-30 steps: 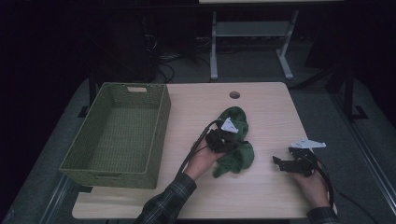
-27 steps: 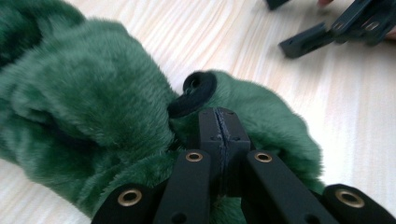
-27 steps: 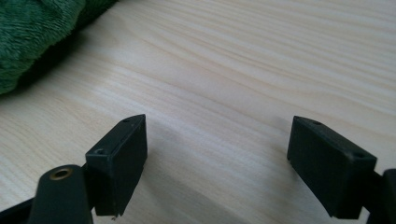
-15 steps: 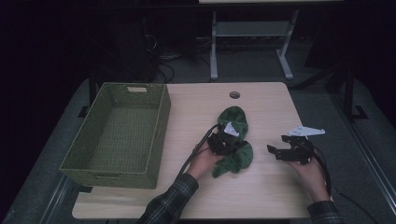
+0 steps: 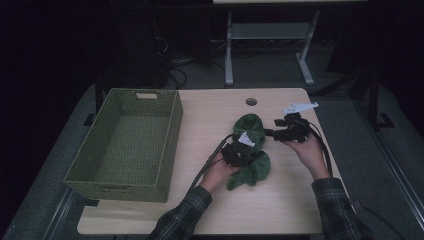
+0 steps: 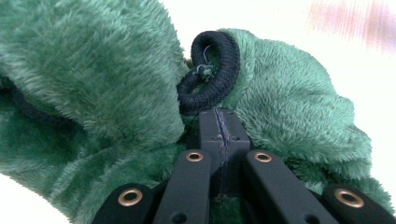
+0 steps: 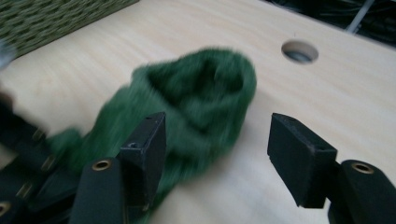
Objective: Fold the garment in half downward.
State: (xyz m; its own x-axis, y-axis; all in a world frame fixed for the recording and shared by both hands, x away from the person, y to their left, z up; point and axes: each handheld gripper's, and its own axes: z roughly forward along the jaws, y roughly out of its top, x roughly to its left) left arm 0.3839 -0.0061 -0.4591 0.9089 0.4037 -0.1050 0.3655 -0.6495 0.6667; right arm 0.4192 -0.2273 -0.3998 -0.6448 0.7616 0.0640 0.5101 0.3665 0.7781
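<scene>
l gripper (image 5: 243, 152) clamped on green fleece (image 5: 252, 131)

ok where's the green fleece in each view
High view: the fleece lies mid-table, right of the basket.
Left gripper view: it fills the frame, pinched by the shut left gripper.
Right gripper view: centre, beyond the open right gripper.
Shared landmark: the table's round hole.
</scene>
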